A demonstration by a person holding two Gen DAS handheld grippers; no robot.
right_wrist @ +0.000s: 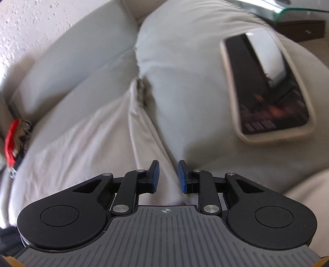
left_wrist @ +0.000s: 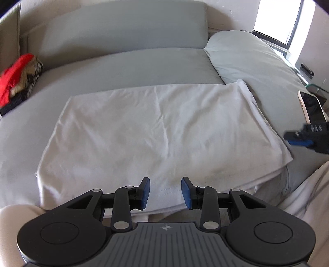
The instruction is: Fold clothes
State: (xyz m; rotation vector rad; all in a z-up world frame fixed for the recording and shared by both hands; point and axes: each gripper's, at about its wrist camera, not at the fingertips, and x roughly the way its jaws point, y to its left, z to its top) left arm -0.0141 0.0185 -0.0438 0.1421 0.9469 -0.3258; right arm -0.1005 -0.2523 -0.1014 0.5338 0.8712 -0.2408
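Note:
A white garment (left_wrist: pixel 156 131) lies folded into a flat rectangle on the grey bed (left_wrist: pixel 123 67). My left gripper (left_wrist: pixel 165 180) hovers over the garment's near hem, its blue pads apart with nothing between them. My right gripper (left_wrist: pixel 292 138) shows blurred at the garment's right edge. In the right wrist view, the right gripper (right_wrist: pixel 168 164) stands open above the same garment (right_wrist: pixel 82 154). The cloth's folded side edge runs under the gap between its pads, and they do not press on it.
A grey pillow (left_wrist: pixel 246 59) lies at the right with a phone (left_wrist: pixel 312 108) on it, large in the right wrist view (right_wrist: pixel 265 86). A pile of red and patterned clothes (left_wrist: pixel 18 80) sits at the far left. A glass side table (right_wrist: pixel 287 10) stands beyond the pillow.

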